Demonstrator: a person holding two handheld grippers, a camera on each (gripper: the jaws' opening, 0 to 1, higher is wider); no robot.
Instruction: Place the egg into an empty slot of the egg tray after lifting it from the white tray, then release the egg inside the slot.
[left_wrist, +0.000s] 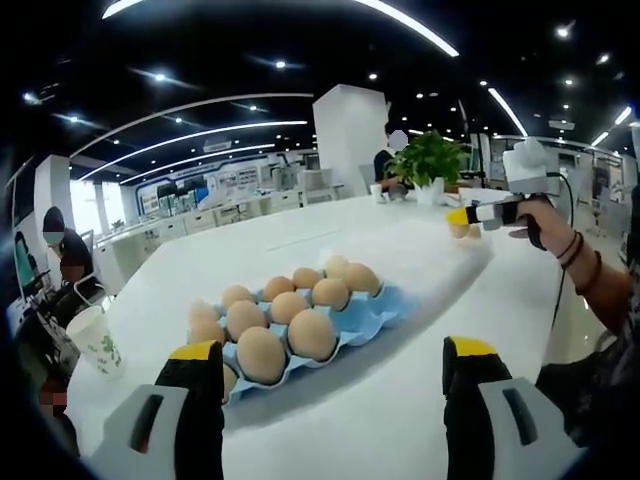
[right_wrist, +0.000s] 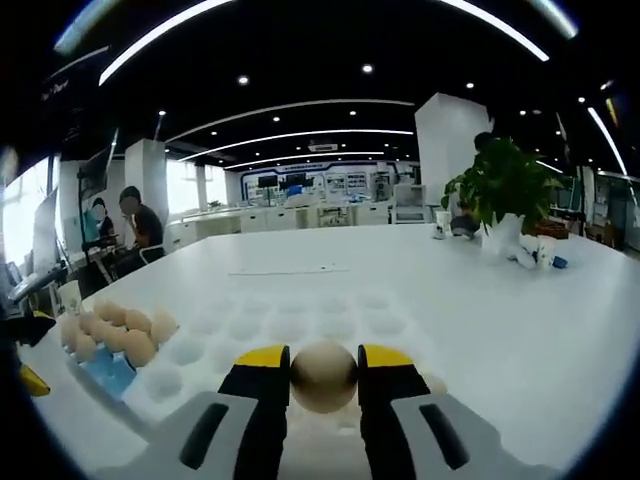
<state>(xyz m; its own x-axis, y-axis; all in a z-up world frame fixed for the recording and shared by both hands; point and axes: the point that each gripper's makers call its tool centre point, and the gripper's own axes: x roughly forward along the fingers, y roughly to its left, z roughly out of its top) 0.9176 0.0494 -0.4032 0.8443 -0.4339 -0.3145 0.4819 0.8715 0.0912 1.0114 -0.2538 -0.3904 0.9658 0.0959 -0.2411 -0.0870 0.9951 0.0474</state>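
Right gripper (right_wrist: 324, 372) clamped on an egg (right_wrist: 324, 377), raised over the white tray (right_wrist: 300, 325), whose dimples ahead lie bare. Left gripper (left_wrist: 333, 375) spread wide, holding nothing, above bare table (left_wrist: 400, 420) just beside the blue egg tray (left_wrist: 375, 315). Paper cup (left_wrist: 98, 340) near the table's left edge.

paper cup (left_wrist: 97, 341): green print seen, not legible
back-wall signage (right_wrist: 320, 180): too small, nothing can be read
egg tray (left_wrist: 372, 318): no label seen
white tray (right_wrist: 300, 320): no marking seen
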